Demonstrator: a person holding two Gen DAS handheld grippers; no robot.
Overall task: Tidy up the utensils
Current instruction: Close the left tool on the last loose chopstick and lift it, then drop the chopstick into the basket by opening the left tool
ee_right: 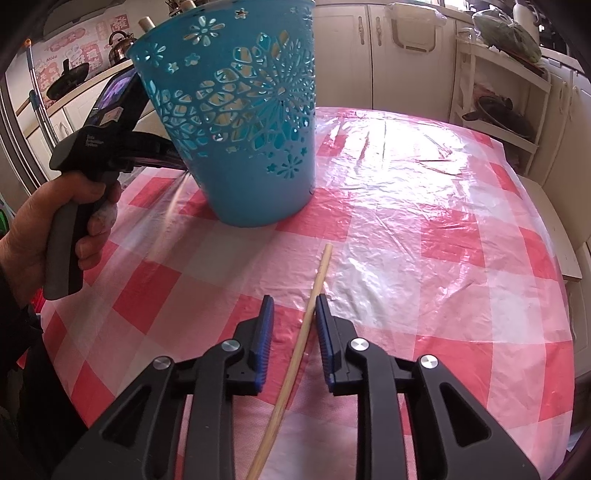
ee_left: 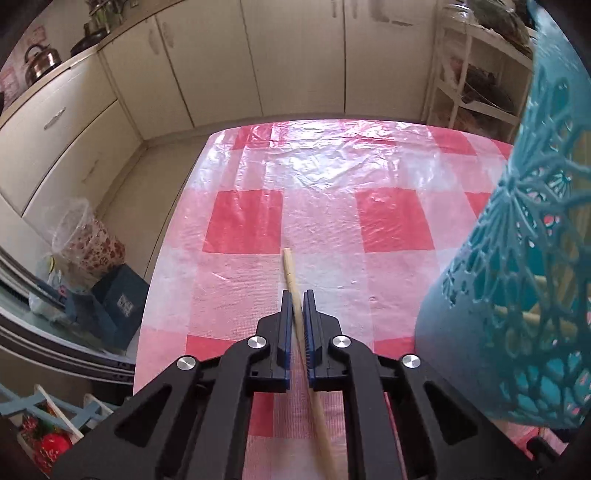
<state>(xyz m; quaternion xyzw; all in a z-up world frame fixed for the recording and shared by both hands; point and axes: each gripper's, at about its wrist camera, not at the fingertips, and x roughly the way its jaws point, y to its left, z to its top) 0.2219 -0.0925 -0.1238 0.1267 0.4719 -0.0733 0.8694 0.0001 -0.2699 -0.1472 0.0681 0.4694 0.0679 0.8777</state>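
A: What does the left gripper (ee_left: 297,295) have?

B: Its blue-padded fingers (ee_left: 284,314) are pressed together on a pale wooden chopstick (ee_left: 289,271), whose blunt tip sticks out past them over the red-and-white checked plastic tablecloth (ee_left: 332,173).

A: And the right gripper (ee_right: 294,302)?

B: Its fingers (ee_right: 266,321) stand apart. A second light wooden chopstick (ee_right: 319,277) runs slantwise between them, close against the right pad; whether it is touching that pad I cannot tell.

A: Where is the container?

B: The blue plastic cut-out basket with flower patterns (ee_right: 251,122) is tilted, its base (ee_right: 258,206) near the cloth, just beyond the right gripper's chopstick. Pale stick ends (ee_right: 146,23) show above its rim. In the left wrist view it fills the right edge (ee_left: 535,258).

A: The person?

B: A hand (ee_right: 44,236) grips the other tool's handle, left of the basket.
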